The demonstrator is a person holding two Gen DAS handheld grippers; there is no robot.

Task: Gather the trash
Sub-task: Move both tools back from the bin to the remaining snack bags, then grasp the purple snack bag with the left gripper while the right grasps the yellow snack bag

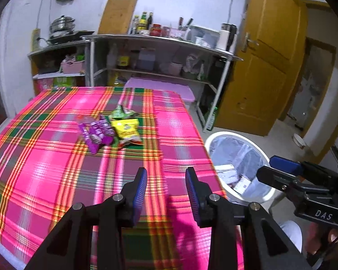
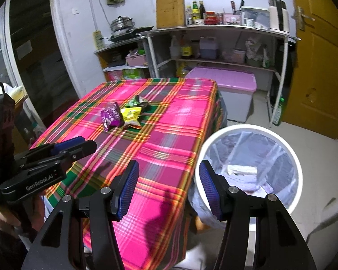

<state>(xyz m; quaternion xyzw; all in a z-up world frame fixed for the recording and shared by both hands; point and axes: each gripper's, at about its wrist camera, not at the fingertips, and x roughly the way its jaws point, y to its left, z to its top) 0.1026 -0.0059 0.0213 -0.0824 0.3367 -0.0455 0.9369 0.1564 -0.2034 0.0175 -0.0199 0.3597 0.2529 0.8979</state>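
Observation:
Three snack wrappers lie together on the pink plaid tablecloth (image 1: 56, 157): a purple one (image 1: 97, 133), a yellow one (image 1: 127, 130) and a green one (image 1: 121, 112). They also show in the right wrist view: purple wrapper (image 2: 110, 115), yellow wrapper (image 2: 130, 115), green wrapper (image 2: 136, 101). My left gripper (image 1: 165, 189) is open and empty above the near part of the table. My right gripper (image 2: 167, 186) is open and empty over the table's right edge, beside the white bin (image 2: 290, 155). The bin (image 1: 211, 139) has a clear liner and holds some paper trash.
A metal shelf (image 1: 160, 38) with bottles, jars and a kettle stands behind the table. A pink-lidded storage box (image 2: 234, 83) sits on the floor by it. A yellow door (image 1: 270, 51) is at the right. A cooker and pot (image 1: 60, 28) are at the back left.

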